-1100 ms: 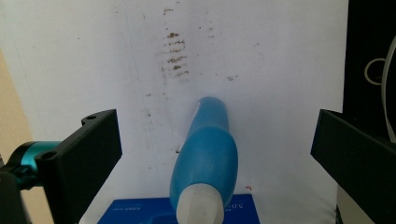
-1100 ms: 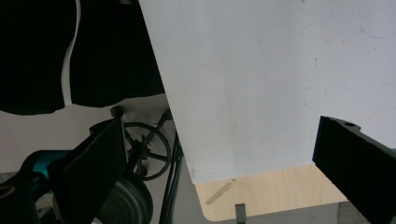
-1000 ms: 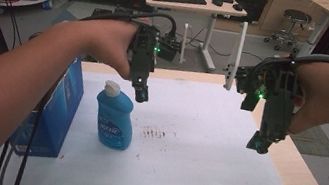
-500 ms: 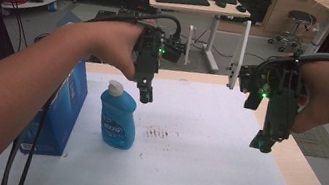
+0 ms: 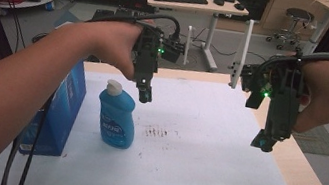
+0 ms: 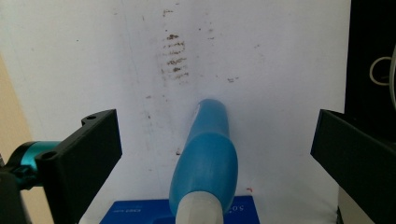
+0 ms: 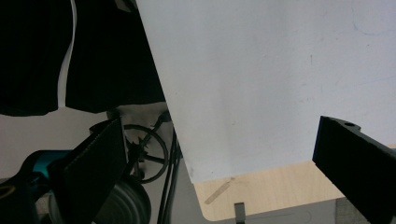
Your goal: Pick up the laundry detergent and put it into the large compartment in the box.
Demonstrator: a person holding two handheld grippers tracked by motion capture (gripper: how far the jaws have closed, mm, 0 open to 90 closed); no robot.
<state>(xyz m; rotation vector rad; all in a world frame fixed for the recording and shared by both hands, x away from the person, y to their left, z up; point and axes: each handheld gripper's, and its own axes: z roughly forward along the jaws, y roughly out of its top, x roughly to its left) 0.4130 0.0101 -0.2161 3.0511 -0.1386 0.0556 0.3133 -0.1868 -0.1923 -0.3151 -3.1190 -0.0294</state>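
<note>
While the left gripper (image 5: 144, 95) hangs wide apart above the blue bottle (image 5: 117, 115), a tip-over looms.
The bottle stands upright beside the blue box (image 5: 59, 110); an off-centre descent could topple it. The right gripper (image 5: 262, 141) is apart too.

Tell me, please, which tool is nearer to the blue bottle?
Left. The left tool hovers open just above and beside the bottle, near its cap. The right tool hangs open far across the table, over its right edge.

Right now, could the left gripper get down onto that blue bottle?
Probably yes. The left gripper hovers open just above and beside the blue bottle, whose white cap sits between its jaws with nothing between them.
</note>
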